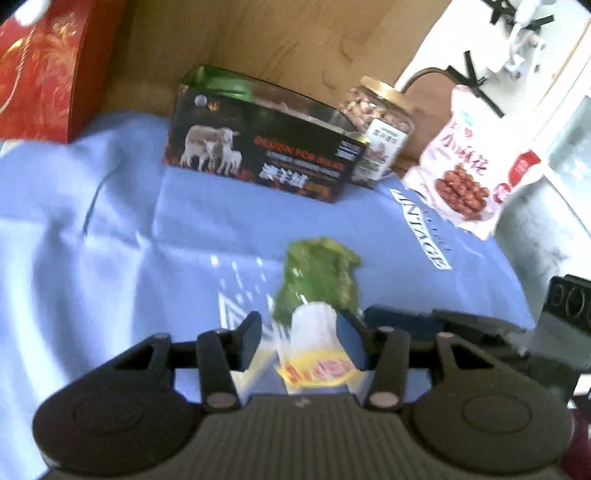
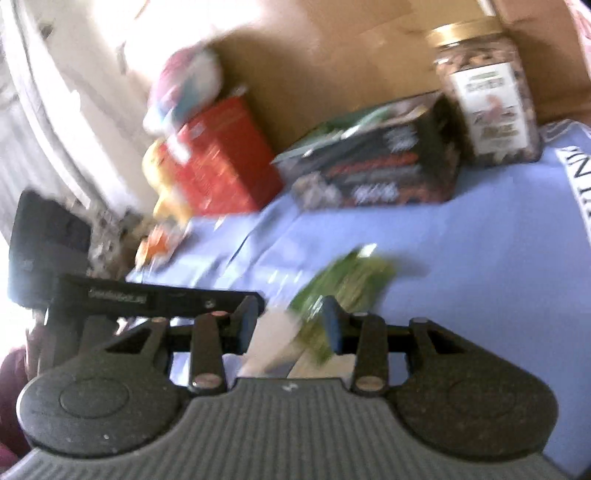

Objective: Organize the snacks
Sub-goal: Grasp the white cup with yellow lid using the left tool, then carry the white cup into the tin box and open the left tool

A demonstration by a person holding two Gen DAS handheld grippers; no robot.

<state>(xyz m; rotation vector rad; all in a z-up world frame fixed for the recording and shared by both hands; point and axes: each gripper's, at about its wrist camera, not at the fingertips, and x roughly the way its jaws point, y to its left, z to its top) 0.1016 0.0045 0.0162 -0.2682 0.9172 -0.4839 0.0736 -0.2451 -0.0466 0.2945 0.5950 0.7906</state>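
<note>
Both tools grip the green snack packet (image 1: 317,291), left tool (image 1: 299,339) at its white end, right tool (image 2: 290,325) alongside, its length pointing ahead toward the black box (image 1: 266,155).

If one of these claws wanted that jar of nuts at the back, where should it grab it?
Probably around the jar's straight body below the gold lid, coming in level from the front. It stands upright, and the black box crowds one side.

Left gripper (image 1: 300,334): jaws partly closed, clamping a green snack packet (image 1: 317,284). Right gripper (image 2: 290,321): jaws at similar spacing, contact indeterminate.
</note>
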